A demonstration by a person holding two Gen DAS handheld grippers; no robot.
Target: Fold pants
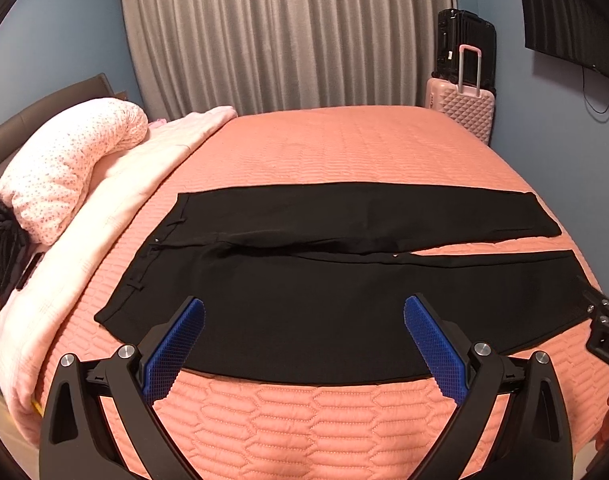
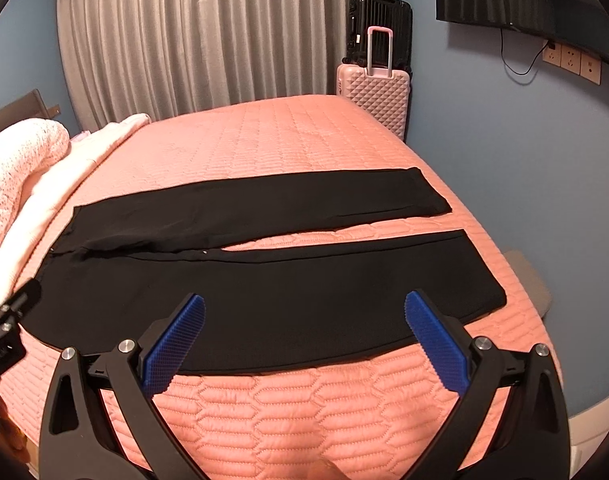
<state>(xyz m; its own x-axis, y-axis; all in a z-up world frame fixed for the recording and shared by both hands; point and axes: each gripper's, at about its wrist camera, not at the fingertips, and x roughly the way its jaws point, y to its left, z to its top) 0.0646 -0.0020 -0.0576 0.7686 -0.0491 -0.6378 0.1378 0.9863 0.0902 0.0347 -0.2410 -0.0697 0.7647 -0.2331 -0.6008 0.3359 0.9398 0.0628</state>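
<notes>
Your left gripper (image 1: 304,312) and right gripper (image 2: 304,310) both hang spread wide, pinching nothing, above the near edge of the black pants (image 1: 324,280) lying flat mid-frame on the pink bedspread (image 1: 344,148). Only your left view shows the waistband; only your right shows wall sockets (image 2: 571,58), upper right.

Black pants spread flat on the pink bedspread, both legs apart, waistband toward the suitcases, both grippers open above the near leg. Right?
Not the waistband: in the left wrist view the pants have it toward the pillow; the hems point toward the suitcases.
</notes>
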